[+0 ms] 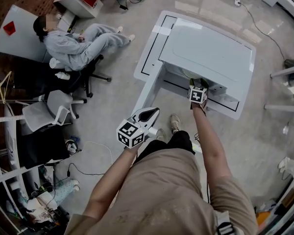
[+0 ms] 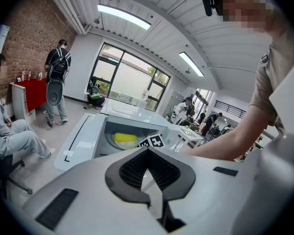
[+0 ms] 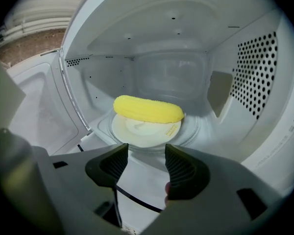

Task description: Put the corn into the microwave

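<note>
The microwave (image 1: 210, 53) fills the upper middle of the head view, with its door (image 1: 152, 48) swung open to the left. In the right gripper view the cavity takes up nearly the whole frame. The round plate (image 3: 144, 131) sits on its floor at centre, and the corn (image 3: 148, 109) lies on the plate's far edge, so it is already inside the microwave. The corn's long axis runs left to right across the frame, crosswise to the right gripper's line of sight.

The right gripper (image 3: 147, 163) is at the cavity mouth, in the lower middle of that view. Its fingers (image 3: 183, 168) are spread wide and hold nothing, and the corn is just beyond them and clear of both pads.

The left gripper (image 2: 148, 153) has its jaws closed together on nothing. It is outside the microwave, lower left of the right gripper in the head view.

The right gripper is much nearer the corn. The left gripper appears better placed for the door, which is probably what remains to be dealt with.
</note>
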Demonstrator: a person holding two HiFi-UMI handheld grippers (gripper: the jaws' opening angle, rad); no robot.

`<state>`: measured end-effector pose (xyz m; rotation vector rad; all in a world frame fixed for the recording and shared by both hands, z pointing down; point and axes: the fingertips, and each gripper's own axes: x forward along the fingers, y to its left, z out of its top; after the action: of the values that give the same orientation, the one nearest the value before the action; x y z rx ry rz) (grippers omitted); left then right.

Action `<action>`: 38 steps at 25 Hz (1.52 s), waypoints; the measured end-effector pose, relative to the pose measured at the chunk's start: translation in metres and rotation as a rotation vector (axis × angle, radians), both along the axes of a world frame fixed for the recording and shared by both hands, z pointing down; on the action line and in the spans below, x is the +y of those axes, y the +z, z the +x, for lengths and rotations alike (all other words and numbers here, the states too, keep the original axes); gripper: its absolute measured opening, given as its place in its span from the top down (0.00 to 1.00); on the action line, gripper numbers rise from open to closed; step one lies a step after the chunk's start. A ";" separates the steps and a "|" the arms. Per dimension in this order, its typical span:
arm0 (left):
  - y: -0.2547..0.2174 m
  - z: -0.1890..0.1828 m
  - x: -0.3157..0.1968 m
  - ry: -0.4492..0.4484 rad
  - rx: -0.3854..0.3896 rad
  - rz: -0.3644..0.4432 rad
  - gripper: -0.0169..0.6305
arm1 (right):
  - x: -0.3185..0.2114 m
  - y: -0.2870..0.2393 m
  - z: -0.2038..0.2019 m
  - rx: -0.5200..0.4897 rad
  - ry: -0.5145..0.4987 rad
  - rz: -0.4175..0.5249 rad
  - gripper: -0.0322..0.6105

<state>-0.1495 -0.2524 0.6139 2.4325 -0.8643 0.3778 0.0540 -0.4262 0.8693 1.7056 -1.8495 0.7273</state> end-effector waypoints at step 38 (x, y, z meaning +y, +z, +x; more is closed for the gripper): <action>-0.110 0.102 0.122 0.363 0.294 0.231 0.97 | 0.403 -0.383 0.063 -0.256 0.079 0.516 0.60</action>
<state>-0.0472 -0.1302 0.5038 2.7710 -0.3547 0.0424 0.1171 -0.0235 0.4858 2.0886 -2.3067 0.5470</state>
